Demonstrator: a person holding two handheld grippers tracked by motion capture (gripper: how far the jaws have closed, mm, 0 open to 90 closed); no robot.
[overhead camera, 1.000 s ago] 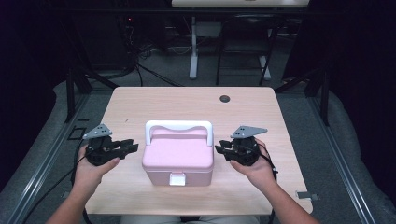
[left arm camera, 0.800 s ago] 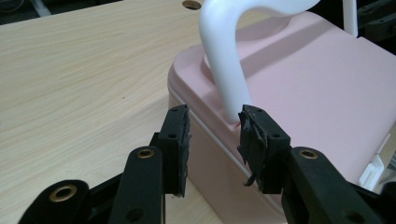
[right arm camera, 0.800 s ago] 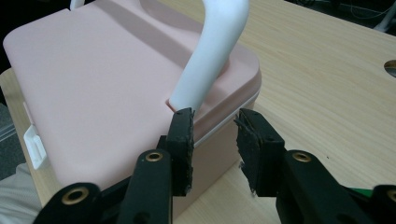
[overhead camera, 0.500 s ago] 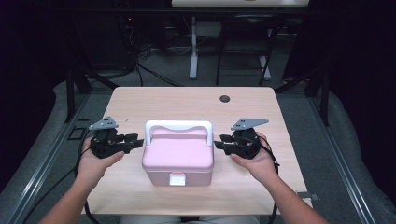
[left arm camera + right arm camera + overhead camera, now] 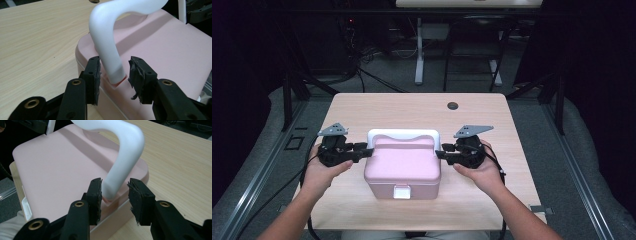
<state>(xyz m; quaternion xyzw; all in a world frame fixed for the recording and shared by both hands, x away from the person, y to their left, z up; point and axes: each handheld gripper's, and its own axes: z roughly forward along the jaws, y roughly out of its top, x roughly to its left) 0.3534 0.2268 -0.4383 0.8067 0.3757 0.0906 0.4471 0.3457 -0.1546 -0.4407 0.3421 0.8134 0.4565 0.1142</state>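
Pink plastic box [image 5: 403,165] with rounded corners and a white arched plastic handle [image 5: 402,135], standing on the near middle of a light wood-grain table [image 5: 412,107]. The box's white front latch [image 5: 401,192] faces the near edge. A small dark round hole [image 5: 453,105] lies in the tabletop toward the far edge, well apart from the box.

Left gripper [image 5: 360,150], held in the person's left hand [image 5: 324,170], points right at the left end of the handle; right gripper [image 5: 442,153], held in the right hand [image 5: 479,170], points left at the right end. Each carries a grey three-cornered plate on top.

In the left gripper view, the black jaws stand on either side of the handle's foot [image 5: 113,72] where it enters the lid; a gap shows on both sides, so the pads [image 5: 96,75] do not press on it. These jaws have just been opening.

In the right gripper view, the jaws likewise straddle the other foot of the handle [image 5: 112,188]. The left pad [image 5: 98,195] sits just beside the handle, the right pad stands clear. These jaws too have just been opening, with the handle between them.
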